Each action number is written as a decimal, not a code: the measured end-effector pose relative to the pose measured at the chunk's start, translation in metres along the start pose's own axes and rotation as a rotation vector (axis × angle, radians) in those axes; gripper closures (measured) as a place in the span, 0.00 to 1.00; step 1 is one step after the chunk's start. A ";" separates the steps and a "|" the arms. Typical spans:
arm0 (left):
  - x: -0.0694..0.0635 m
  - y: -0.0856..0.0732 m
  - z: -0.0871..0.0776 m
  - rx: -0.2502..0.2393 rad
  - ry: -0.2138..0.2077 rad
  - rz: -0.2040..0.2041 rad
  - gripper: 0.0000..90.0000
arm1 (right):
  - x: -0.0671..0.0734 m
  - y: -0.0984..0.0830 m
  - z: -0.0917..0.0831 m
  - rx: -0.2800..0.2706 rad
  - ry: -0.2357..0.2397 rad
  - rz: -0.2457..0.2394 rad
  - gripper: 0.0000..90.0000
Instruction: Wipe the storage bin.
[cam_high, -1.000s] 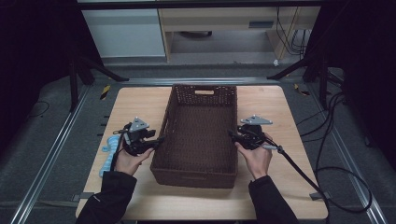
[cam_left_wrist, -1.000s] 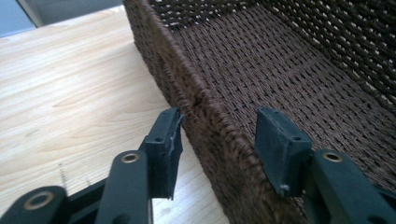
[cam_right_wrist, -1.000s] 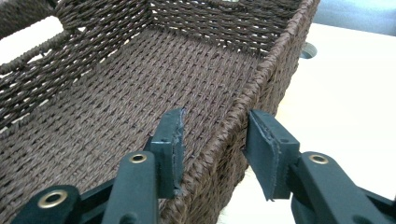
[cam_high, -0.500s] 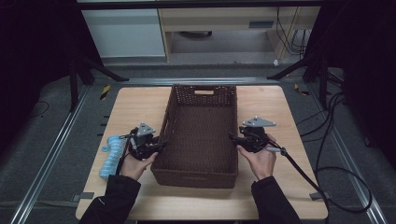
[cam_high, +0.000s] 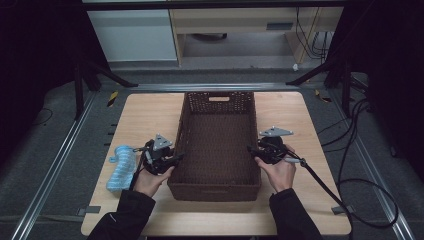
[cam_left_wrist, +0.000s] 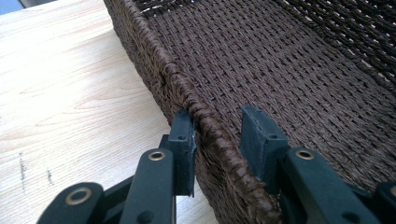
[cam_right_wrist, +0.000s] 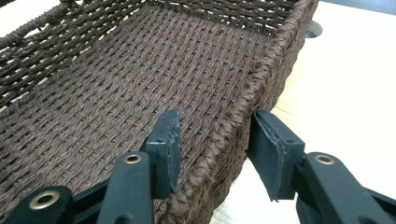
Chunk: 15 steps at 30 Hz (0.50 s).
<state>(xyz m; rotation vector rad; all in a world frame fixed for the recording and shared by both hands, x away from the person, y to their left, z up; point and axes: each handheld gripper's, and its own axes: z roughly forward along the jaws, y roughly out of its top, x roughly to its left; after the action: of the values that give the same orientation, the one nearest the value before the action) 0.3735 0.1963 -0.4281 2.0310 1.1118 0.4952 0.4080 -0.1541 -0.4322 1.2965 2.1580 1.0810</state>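
High view is showing the brown wicker basket (cam_high: 218, 145) sitting mid-table, no writing legible. Left gripper (cam_high: 175, 159) is straddling its left rim (cam_left_wrist: 212, 135), outer pad touching, inner pad apart. Right gripper (cam_high: 251, 150) is straddling the right rim (cam_right_wrist: 233, 126), jaws just closing, pads not pressing.

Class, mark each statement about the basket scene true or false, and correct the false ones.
1. The brown woven basket holds nothing. True.
2. The left gripper straddles the basket's rim, one jaw outside and one inside. True.
3. The right gripper hangs over bare table, away from the basket. False: its jaws stand either side of the basket's right wall.
4. A light blue object lies inside the basket. False: it lies on the table left of the basket, beside the left hand.
5. The basket's far end wall has a handle opening. True.
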 end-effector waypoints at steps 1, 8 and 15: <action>-0.001 0.000 0.000 -0.002 -0.001 -0.002 0.72 | -0.001 0.000 0.000 0.000 -0.001 0.001 0.62; -0.004 0.001 0.000 0.000 -0.008 -0.003 0.70 | -0.004 -0.001 -0.002 0.014 0.004 0.038 0.70; -0.001 0.002 -0.013 -0.047 -0.025 -0.002 0.55 | -0.003 0.000 -0.003 0.023 -0.011 0.039 0.77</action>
<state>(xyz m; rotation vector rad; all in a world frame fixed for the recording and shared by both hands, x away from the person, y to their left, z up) 0.3663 0.2000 -0.4182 1.9904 1.0777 0.4894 0.4072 -0.1583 -0.4304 1.3567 2.1516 1.0645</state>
